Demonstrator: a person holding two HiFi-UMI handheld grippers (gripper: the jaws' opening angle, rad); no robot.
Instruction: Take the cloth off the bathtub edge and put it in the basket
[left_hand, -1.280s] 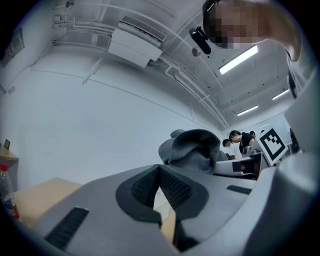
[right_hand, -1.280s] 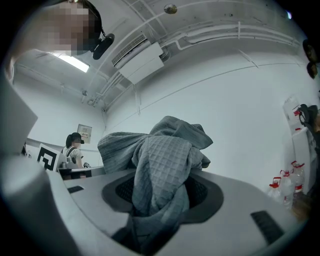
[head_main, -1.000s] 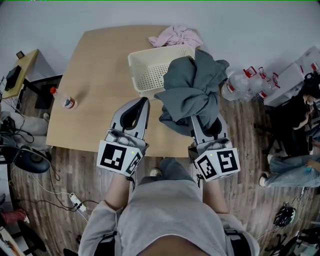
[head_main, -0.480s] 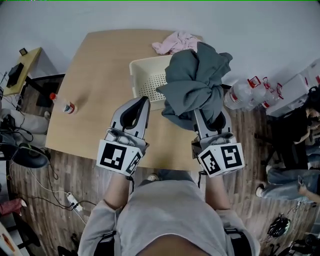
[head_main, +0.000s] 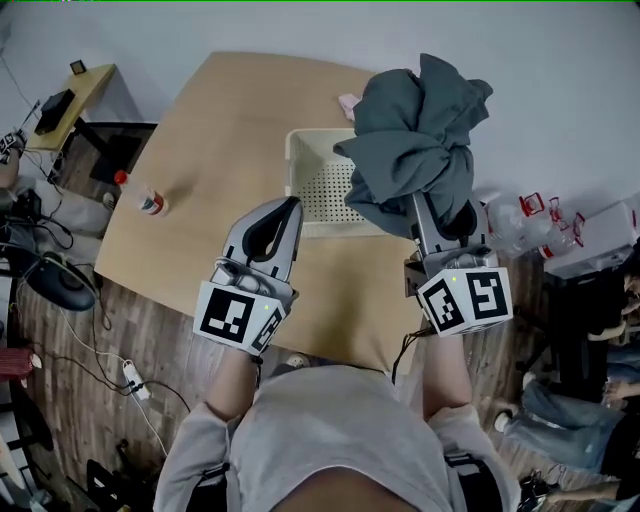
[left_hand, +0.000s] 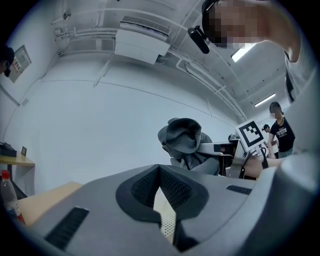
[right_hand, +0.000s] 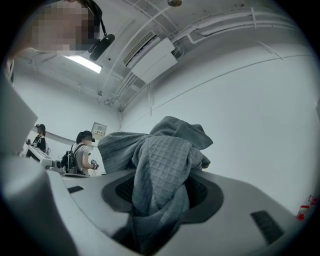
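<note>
Spreading across most of the head view, the table (head_main: 220, 150) carried the pale perforated basket (head_main: 320, 180) near its far right side, and no bathtub showed in any view. The basket's visible part looked bare inside, so the drop had not been made. The grey waffle-weave cloth (head_main: 415, 140) was already off whatever edge it had lain on: it hung bunched in the air, clear of the table, and from the head view it overlapped the basket's right rim, though whether it was truly above the opening or a little to its right could not be told. The right hand-held gripper (head_main: 440, 225) had its jaws closed on a thick fold of that cloth, the rest billowing up and over the jaw tips. The left hand-held gripper (head_main: 280, 215) was held over the table just this side of the basket, jaws drawn together with nothing between them, taking no part in the carry. A small bottle (head_main: 150, 200) stood well apart at the table's left, and a scrap of pink fabric (head_main: 348, 101) peeped out behind the basket. By my reckoning the pick-up and most of the carry were done; what was left was to bring the cloth squarely over the basket and let it go.
</note>
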